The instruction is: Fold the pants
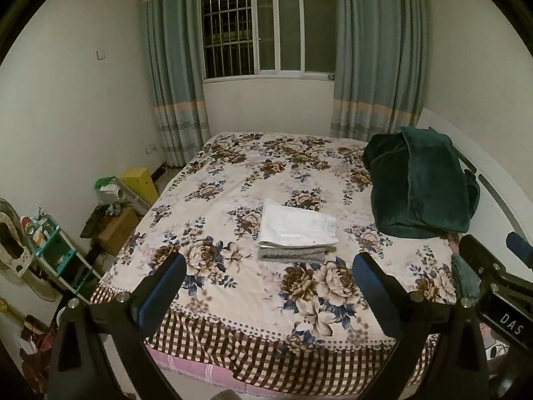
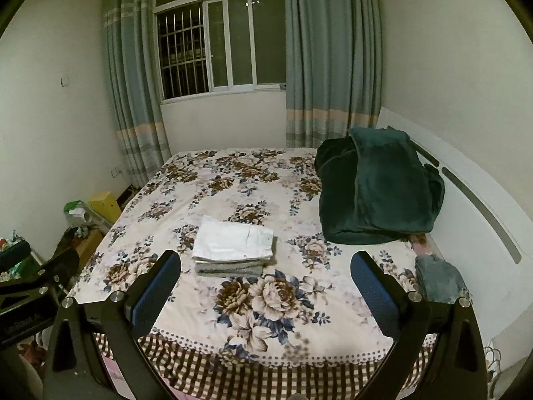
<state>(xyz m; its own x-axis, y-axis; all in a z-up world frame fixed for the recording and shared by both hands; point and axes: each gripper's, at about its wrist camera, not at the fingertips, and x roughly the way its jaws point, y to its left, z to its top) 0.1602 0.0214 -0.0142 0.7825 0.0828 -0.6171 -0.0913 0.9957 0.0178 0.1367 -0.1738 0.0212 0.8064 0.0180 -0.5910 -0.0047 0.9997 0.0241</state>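
White pants (image 1: 297,224) (image 2: 234,240) lie folded into a neat rectangle in the middle of the floral bed sheet (image 1: 233,180) (image 2: 273,300), stacked on a folded grey garment (image 1: 291,254) (image 2: 230,269). My left gripper (image 1: 268,283) hangs over the near end of the bed, short of the stack, jaws wide apart and empty. My right gripper (image 2: 265,281) hangs level with it, to the right of the stack, equally wide and empty. In the left wrist view the right gripper shows at the right edge (image 1: 493,266); in the right wrist view the left one shows at the left edge (image 2: 40,266).
A dark green blanket (image 1: 419,183) (image 2: 376,186) is heaped at the bed's right side against the white headboard (image 2: 473,206). A grey-blue cloth (image 2: 439,280) lies by the right edge. Boxes and a shelf (image 1: 53,243) crowd the floor at left. Curtains and a window stand behind.
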